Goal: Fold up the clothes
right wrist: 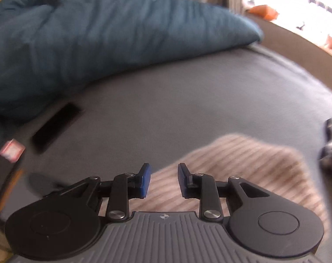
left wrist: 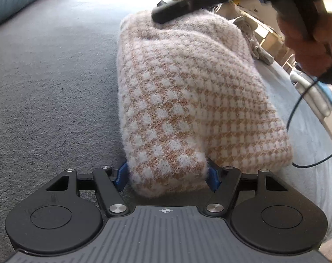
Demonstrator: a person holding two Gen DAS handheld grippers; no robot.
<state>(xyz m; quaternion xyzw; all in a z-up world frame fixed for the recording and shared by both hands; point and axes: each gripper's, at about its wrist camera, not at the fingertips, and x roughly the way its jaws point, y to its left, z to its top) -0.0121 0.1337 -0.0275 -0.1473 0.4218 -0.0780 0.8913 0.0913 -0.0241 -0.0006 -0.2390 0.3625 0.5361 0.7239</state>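
A fuzzy sweater (left wrist: 188, 92) in a pink-white and tan check lies folded in a thick bundle on the grey bed sheet (left wrist: 45, 87). My left gripper (left wrist: 168, 176) grips its near end, with the blue pads (left wrist: 121, 174) pressing the bundle from both sides. In the left wrist view my right gripper (left wrist: 163, 13), held by a hand (left wrist: 308, 41), hovers over the sweater's far end. In the right wrist view the right gripper (right wrist: 163, 179) hangs above the sweater (right wrist: 242, 164), its jaws a little apart with nothing between them.
A blue duvet (right wrist: 100, 32) is piled along the far side of the bed. A flat black object (right wrist: 56, 127) and a small pink-white packet (right wrist: 11, 151) lie on the sheet at the left. Beige clothes (left wrist: 249, 28) sit beyond the sweater. A black cable (left wrist: 297, 109) hangs at the right.
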